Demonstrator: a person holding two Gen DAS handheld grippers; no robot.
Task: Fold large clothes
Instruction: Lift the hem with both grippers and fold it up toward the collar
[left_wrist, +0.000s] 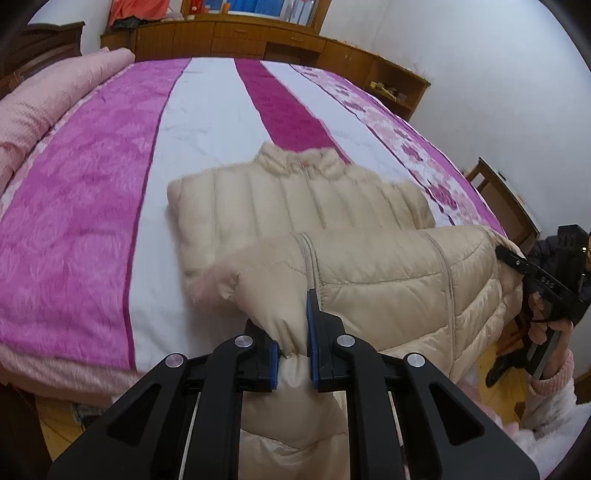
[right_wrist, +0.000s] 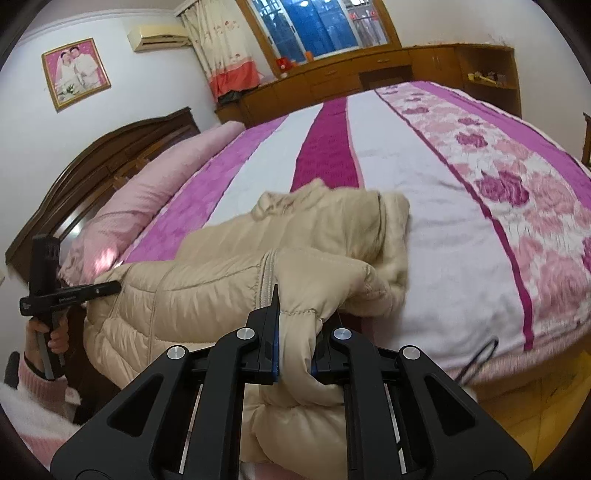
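Observation:
A beige puffer jacket (left_wrist: 295, 199) lies on the bed, collar toward the far side, its near part lifted off the cover. My left gripper (left_wrist: 293, 332) is shut on a bunch of the jacket's lower edge, beside the zipper. In the right wrist view the same beige puffer jacket (right_wrist: 221, 266) hangs raised between both grippers, and my right gripper (right_wrist: 295, 332) is shut on another fold of its hem. The other hand-held gripper (left_wrist: 532, 273) shows at the right edge of the left wrist view, and the left one (right_wrist: 62, 295) shows at the left edge of the right wrist view.
The bed (left_wrist: 92, 177) has a pink, magenta and white striped cover. A rolled pink quilt (right_wrist: 147, 184) lies along the dark headboard (right_wrist: 92, 162). Wooden cabinets (left_wrist: 240, 37) line the far wall, a wooden stand (left_wrist: 506, 199) sits past the bed's corner, and a person's pink sleeve (left_wrist: 550, 376) is visible.

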